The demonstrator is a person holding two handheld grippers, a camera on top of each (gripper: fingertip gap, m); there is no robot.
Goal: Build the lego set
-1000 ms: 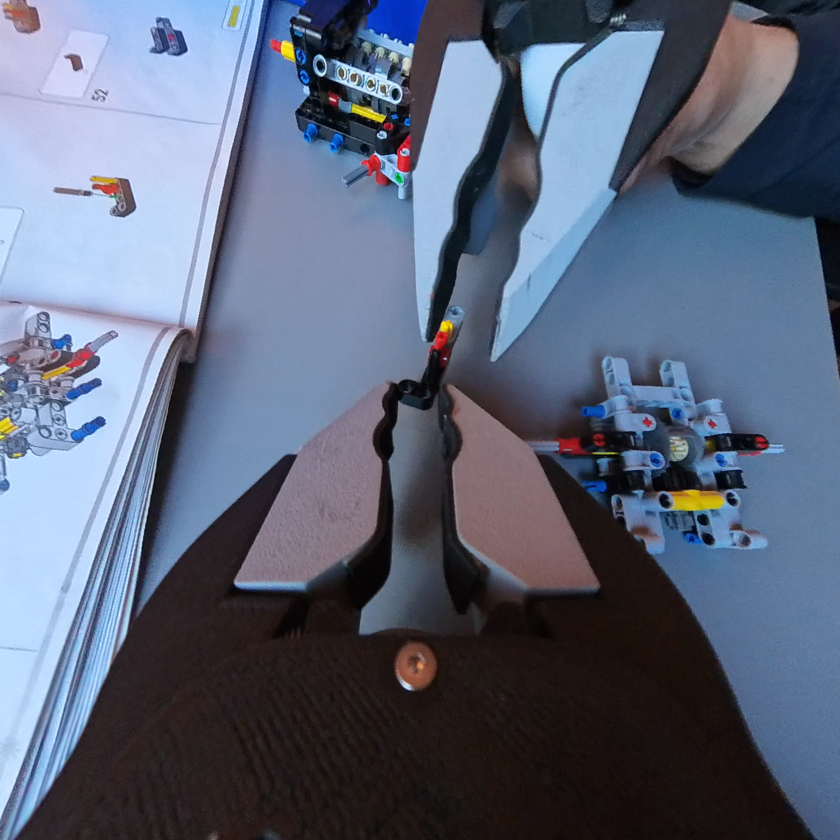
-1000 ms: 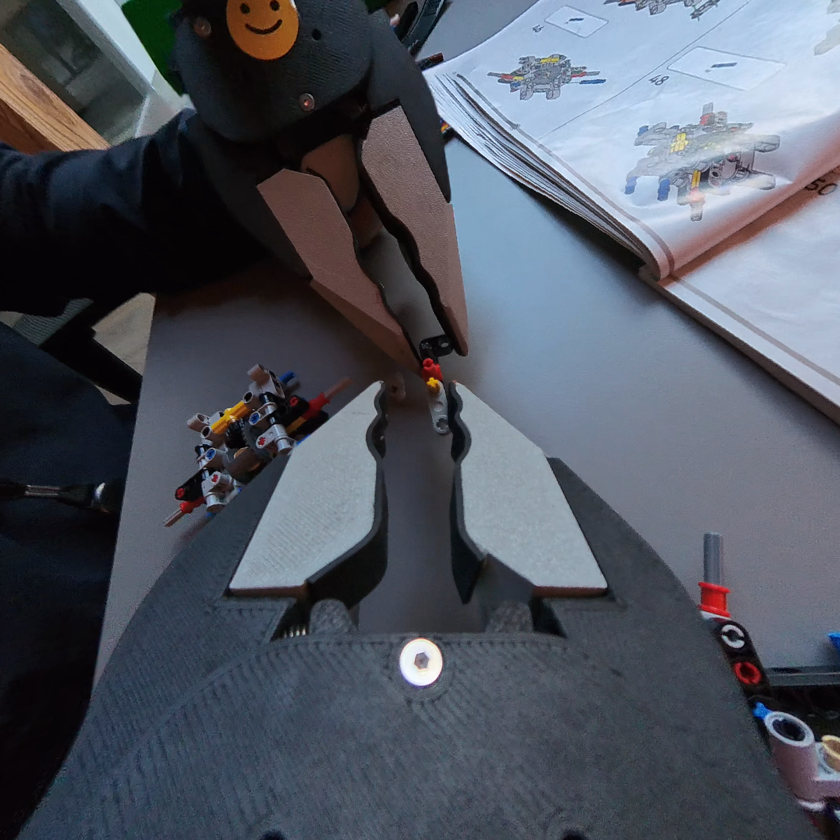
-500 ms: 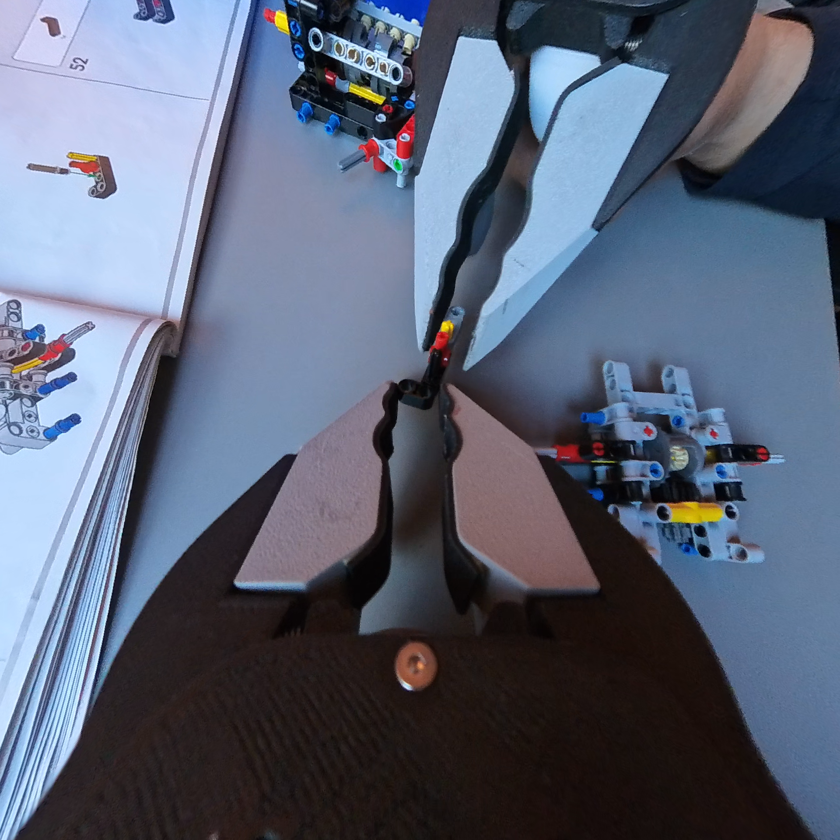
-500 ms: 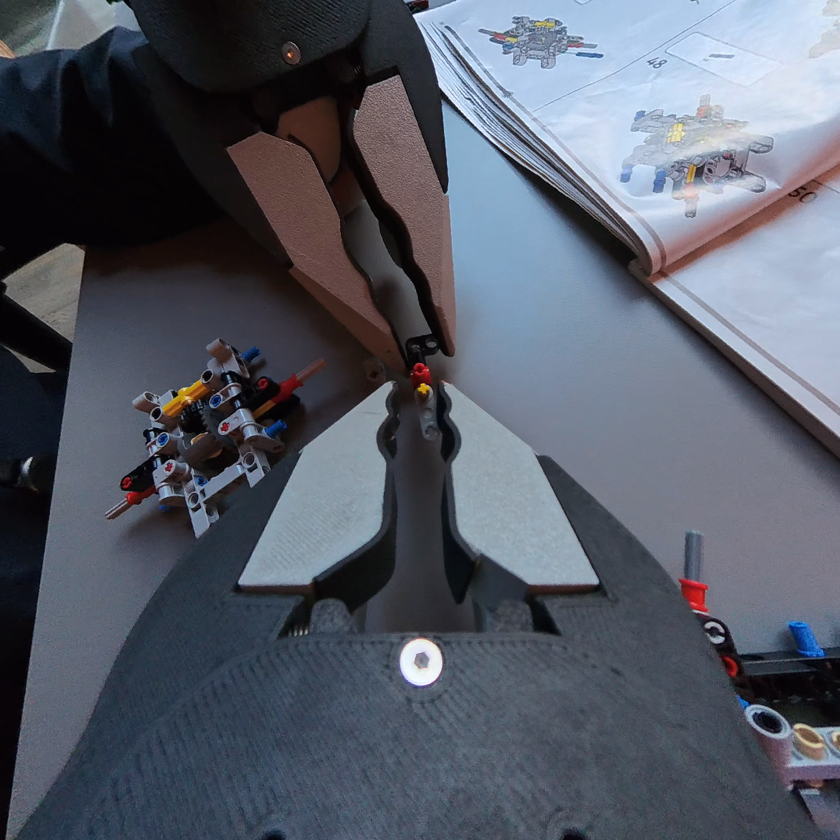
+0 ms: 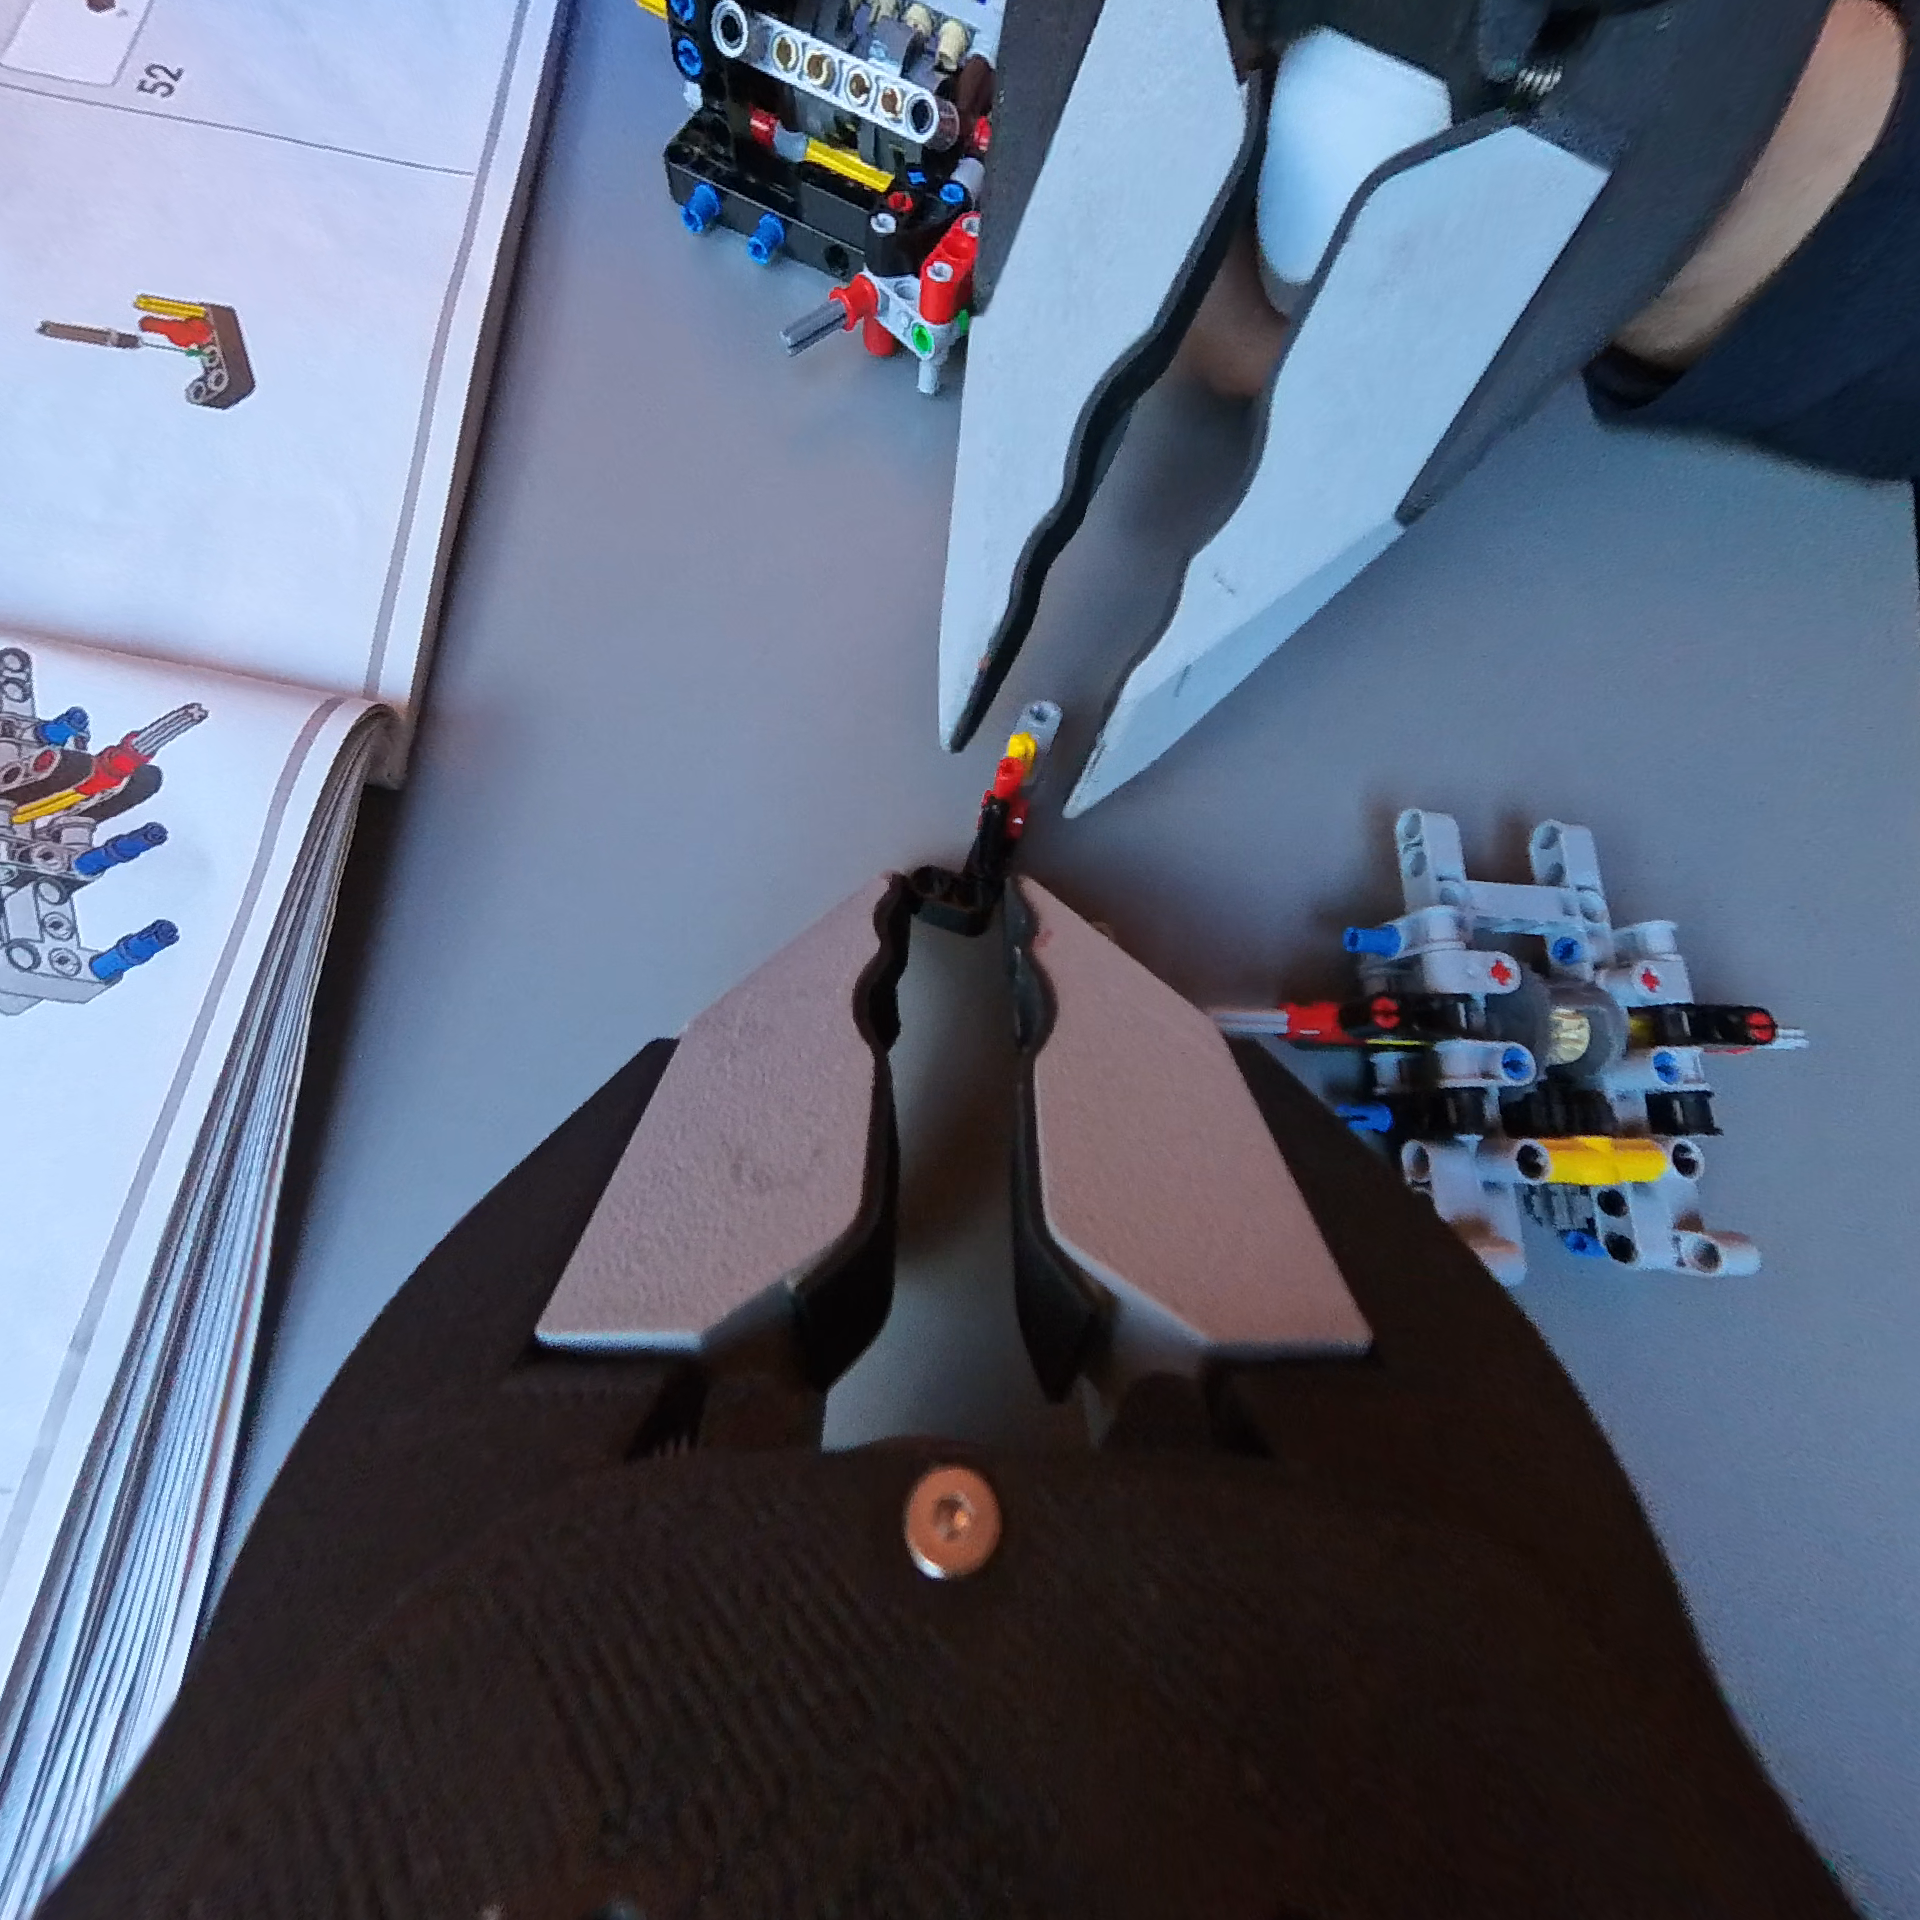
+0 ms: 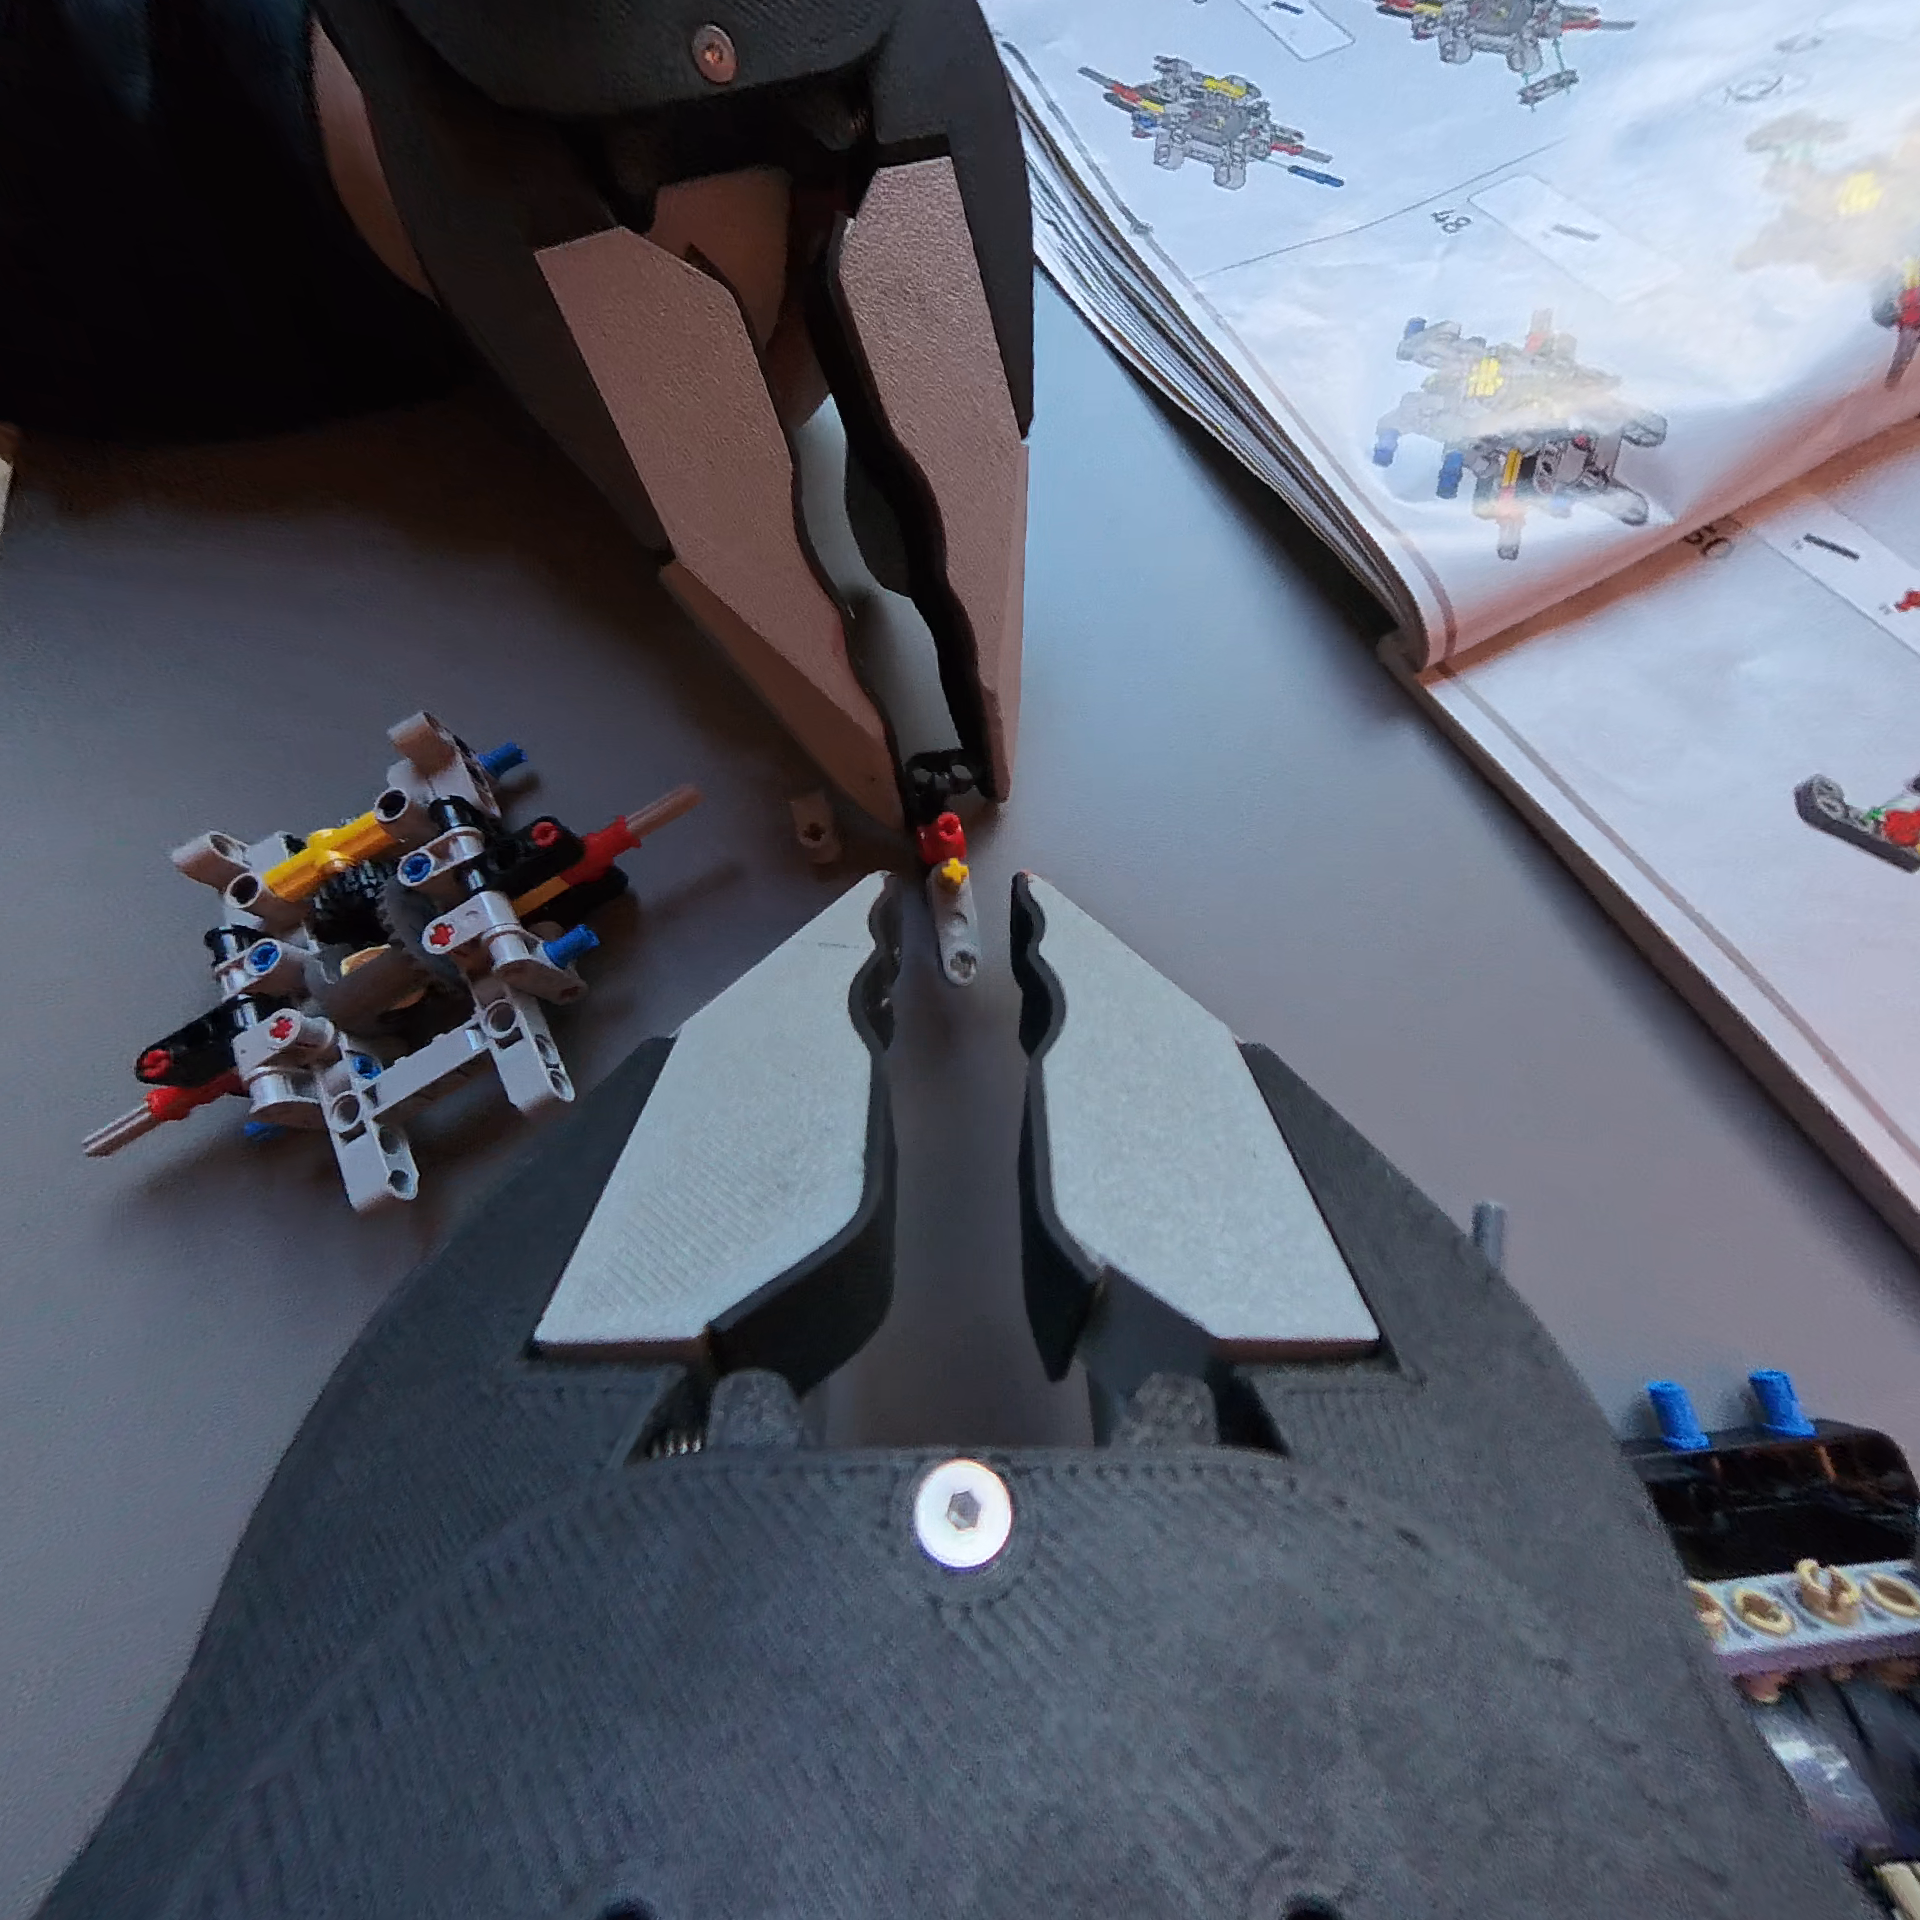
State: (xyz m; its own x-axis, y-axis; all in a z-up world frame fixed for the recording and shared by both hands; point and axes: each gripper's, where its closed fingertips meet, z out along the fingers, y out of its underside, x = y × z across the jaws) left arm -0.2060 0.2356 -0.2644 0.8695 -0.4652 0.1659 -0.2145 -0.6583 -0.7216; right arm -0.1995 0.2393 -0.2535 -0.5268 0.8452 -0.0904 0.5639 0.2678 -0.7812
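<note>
Holding: the left gripper [image 5: 961,894] pinches a small black angled beam [image 5: 951,902] at its fingertips, both tips against the part; the right wrist view shows the same black piece clamped between those brown-faced fingers [image 6: 935,774].
Small assembly: a thin chain rises from the black beam, with a red bush [image 6: 942,836], a yellow cross-axle end [image 6: 953,873] and a slim grey liftarm [image 6: 958,930] with round holes; hard glossy plastic.
Right gripper: its jaws stand spread on either side of the grey liftarm [image 6: 956,914], with a clear gap on both sides, so nothing is gripped; the left wrist view also shows its pale tips flanking the liftarm without touching it.
Finger texture: flat wedge-shaped plates with a fine grainy finish, wavy black rubber inner edges, ribbed black printed bodies.
Loose piece: a small tan connector [image 6: 814,826] lies on the worktop [image 6: 1299,935] just beside the left gripper's tip.
Grey sub-build: a spiky cluster of grey beams, blue pins, a yellow axle and a dark gear [image 5: 1538,1049] lies flat beside the left gripper.
Black sub-build: a blocky frame with blue pins [image 5: 831,156] stands farther back.
Booklet: an open, thick instruction booklet [image 5: 208,623] with glossy curling pages.
Worktop: smooth, matte, grey.
</note>
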